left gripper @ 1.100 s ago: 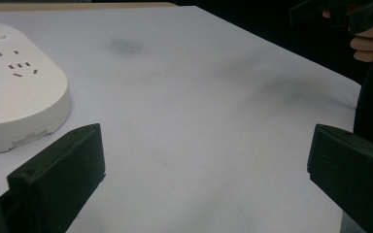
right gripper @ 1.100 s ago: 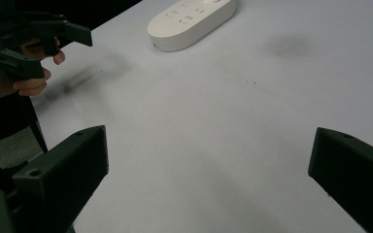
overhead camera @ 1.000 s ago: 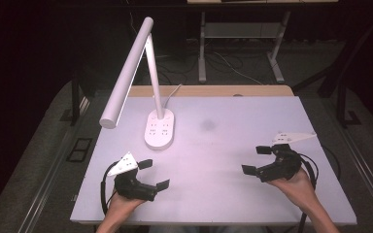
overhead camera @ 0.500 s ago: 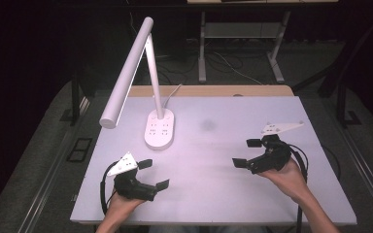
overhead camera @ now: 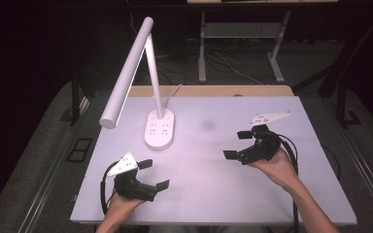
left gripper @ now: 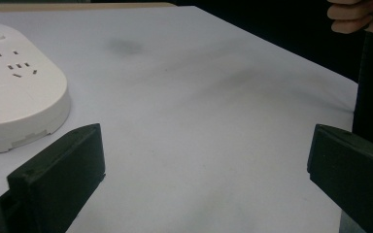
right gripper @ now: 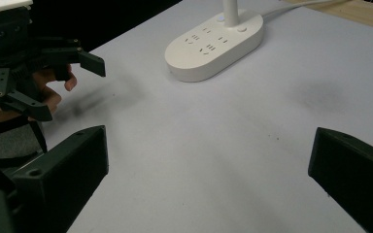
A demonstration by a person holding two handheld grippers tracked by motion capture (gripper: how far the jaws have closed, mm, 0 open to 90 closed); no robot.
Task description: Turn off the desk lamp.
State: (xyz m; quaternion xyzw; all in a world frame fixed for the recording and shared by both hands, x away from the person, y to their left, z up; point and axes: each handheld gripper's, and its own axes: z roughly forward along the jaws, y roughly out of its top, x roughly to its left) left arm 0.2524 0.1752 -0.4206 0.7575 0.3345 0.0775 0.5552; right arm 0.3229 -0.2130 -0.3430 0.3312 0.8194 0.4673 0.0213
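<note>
A white desk lamp stands at the back left of the table, its oval base carrying sockets and its long bar head tilted down to the left. My left gripper rests near the front left edge, open and holding nothing. In the left gripper view its jaws stand wide apart, with the lamp base to their left. My right gripper hovers at mid right, open and pointing left. The right gripper view looks between its spread jaws toward the lamp base and the left gripper.
The white table top has a faint dark smudge near its middle. The lamp's cable runs off the back over a wooden strip. Dark floor and desk legs lie beyond.
My right gripper has moved left and farther from the front edge, toward the table's middle. The left gripper and the lamp have stayed put.
</note>
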